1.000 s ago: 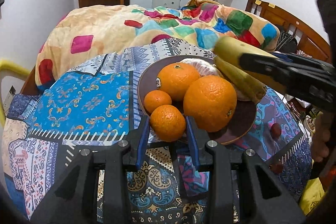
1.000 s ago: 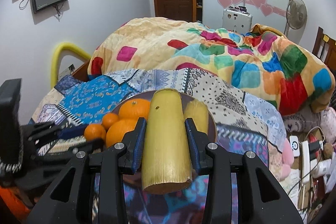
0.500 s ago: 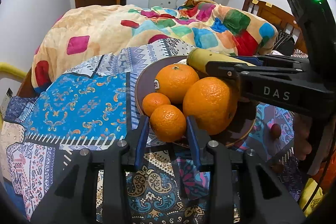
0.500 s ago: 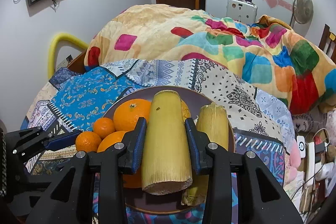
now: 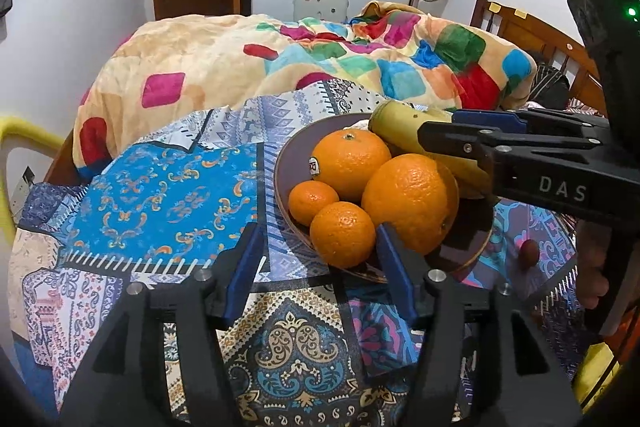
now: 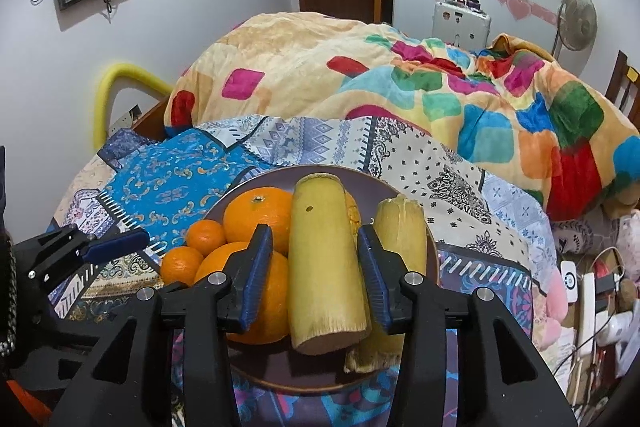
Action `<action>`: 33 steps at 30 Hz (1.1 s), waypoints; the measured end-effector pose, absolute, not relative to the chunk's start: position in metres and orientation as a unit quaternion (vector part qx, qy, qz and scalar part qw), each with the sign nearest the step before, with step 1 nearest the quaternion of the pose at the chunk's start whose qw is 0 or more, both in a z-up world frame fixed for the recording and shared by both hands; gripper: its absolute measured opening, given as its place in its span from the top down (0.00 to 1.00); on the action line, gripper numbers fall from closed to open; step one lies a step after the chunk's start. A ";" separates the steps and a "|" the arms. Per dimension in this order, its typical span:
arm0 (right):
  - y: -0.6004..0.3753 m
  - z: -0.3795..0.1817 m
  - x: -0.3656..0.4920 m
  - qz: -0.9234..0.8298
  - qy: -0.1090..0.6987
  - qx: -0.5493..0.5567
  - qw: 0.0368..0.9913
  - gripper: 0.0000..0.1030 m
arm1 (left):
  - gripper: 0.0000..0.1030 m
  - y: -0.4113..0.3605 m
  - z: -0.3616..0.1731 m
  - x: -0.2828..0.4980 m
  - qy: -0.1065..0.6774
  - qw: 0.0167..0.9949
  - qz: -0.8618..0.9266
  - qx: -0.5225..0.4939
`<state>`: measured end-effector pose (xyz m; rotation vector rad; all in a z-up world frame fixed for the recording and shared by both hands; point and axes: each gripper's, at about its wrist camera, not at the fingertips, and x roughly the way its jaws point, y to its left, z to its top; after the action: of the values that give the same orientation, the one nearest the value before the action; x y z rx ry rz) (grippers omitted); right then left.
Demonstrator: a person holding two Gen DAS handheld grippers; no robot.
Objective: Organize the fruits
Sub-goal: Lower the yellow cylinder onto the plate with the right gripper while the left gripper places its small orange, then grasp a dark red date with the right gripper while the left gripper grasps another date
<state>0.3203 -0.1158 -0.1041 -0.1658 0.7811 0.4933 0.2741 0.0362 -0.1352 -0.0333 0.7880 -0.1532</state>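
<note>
Both grippers' jaws have spread since half a second ago.
Left gripper (image 5: 318,263) stands wide around the small orange (image 5: 342,233) at the plate's (image 5: 285,167) near rim; right gripper (image 6: 316,277) has let go of the husked corn (image 6: 326,263), now lying on the plate beside another cob (image 6: 400,231), bed behind.

A dark plate (image 5: 282,183) sits on the patterned bedspread (image 5: 168,199), carrying two big oranges (image 5: 408,201) and two small mandarins (image 5: 342,233). The left gripper (image 5: 318,267) hangs just before it, jaws spread wide around the nearest mandarin without touching. From the right, the right gripper (image 5: 480,131) reaches over the plate around a yellow corn cob (image 5: 400,125).
</note>
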 end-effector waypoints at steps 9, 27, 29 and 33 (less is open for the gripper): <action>-0.132 -0.082 0.292 0.234 0.354 -0.081 0.902 0.61 | 0.39 0.030 -0.114 0.251 0.376 0.924 -0.066 -0.014; -0.205 -0.077 0.195 0.220 0.331 -0.091 0.913 0.58 | 0.28 -0.024 -0.098 0.190 0.378 0.924 -0.066 -0.002; -0.210 -0.082 0.188 0.214 0.333 -0.097 0.913 0.58 | 0.28 -0.032 -0.103 0.187 0.384 0.920 -0.071 -0.004; -0.220 -0.093 0.179 0.212 0.341 -0.093 0.911 0.58 | 0.28 -0.051 -0.114 0.182 0.395 0.915 -0.083 -0.006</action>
<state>0.1787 -0.2199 -0.0929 -0.1907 0.7029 0.4363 0.1816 -0.0512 -0.1141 -0.0129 0.8128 -0.1705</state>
